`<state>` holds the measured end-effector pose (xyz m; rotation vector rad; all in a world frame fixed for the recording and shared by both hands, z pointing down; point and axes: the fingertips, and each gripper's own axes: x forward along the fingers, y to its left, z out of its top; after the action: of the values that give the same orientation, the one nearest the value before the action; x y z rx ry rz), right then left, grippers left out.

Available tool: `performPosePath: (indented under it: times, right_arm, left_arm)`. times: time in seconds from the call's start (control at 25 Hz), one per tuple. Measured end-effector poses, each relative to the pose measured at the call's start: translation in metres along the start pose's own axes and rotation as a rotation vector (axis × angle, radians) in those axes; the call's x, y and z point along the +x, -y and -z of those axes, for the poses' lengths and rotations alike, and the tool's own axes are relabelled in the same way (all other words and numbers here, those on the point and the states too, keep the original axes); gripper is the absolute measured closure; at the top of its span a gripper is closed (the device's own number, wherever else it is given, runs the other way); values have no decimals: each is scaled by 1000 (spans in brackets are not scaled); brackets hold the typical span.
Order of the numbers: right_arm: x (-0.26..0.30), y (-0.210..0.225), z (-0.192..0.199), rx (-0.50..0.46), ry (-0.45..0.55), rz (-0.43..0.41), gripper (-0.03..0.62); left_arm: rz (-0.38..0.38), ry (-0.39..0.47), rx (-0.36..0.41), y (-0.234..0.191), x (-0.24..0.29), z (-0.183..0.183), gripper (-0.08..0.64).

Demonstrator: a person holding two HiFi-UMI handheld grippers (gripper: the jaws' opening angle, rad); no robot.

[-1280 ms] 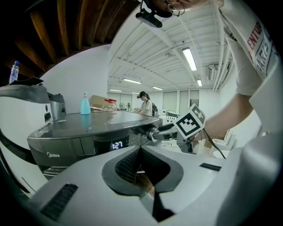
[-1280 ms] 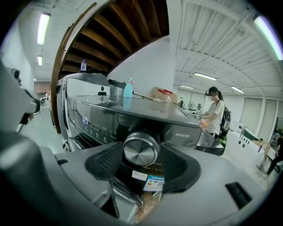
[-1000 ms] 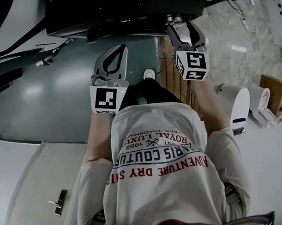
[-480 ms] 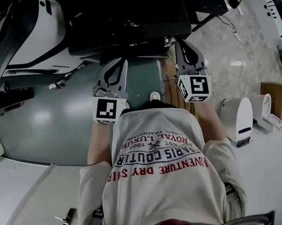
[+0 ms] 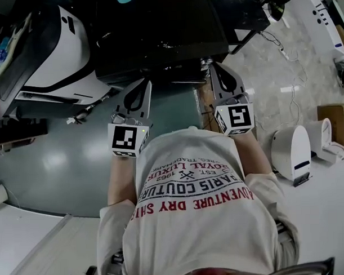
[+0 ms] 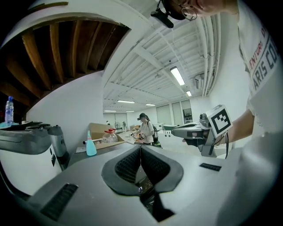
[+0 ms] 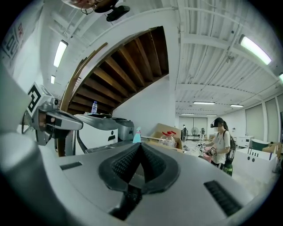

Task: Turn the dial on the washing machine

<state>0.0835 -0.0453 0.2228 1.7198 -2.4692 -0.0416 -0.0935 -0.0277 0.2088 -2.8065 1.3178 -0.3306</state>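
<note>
While both grippers were held about level in front of the chest, the scene was noted in order of size. A grey-green floor point(image 5: 48, 144) filled the left of the head view. A dark machine point(image 5: 157, 33) stood straight ahead, its near edge just beyond the gripper tips, with a white appliance point(image 5: 62, 59) just beside it on the left. Whether the dark machine was the washing machine could not be told.

On the left gripper point(image 5: 143, 87) the jaws were pressed together with nothing between them. On the right gripper point(image 5: 216, 70) the jaws had just been closing and were pressed together, likewise on nothing. Both pointed out into the open room, where a small blue bottle point(image 6: 90, 145) stood, and not at any control. The dial was not seen in any view, so its setting could not be read.

Judgement: closed, empty jaws near the machine fit either a dial yet to be taken or one already turned and let go. Either way, the dial should come into a gripper view before it is judged. A knob wants jaws spread wider than itself and set square on its face. The turn then comes from a roll of the wrist, with no sideways pull.
</note>
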Motion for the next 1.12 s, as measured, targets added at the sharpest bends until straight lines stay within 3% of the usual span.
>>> performPosePath:
  times: [0.56, 1.12]
  right_arm:
    - [-1, -16, -8, -28, -45, -1, 565]
    - [9, -27, -18, 20, -23, 21, 565]
  left_arm:
    - [-27, 31, -20, -20, -7, -14, 543]
    - [-32, 24, -31, -40, -12, -10, 543]
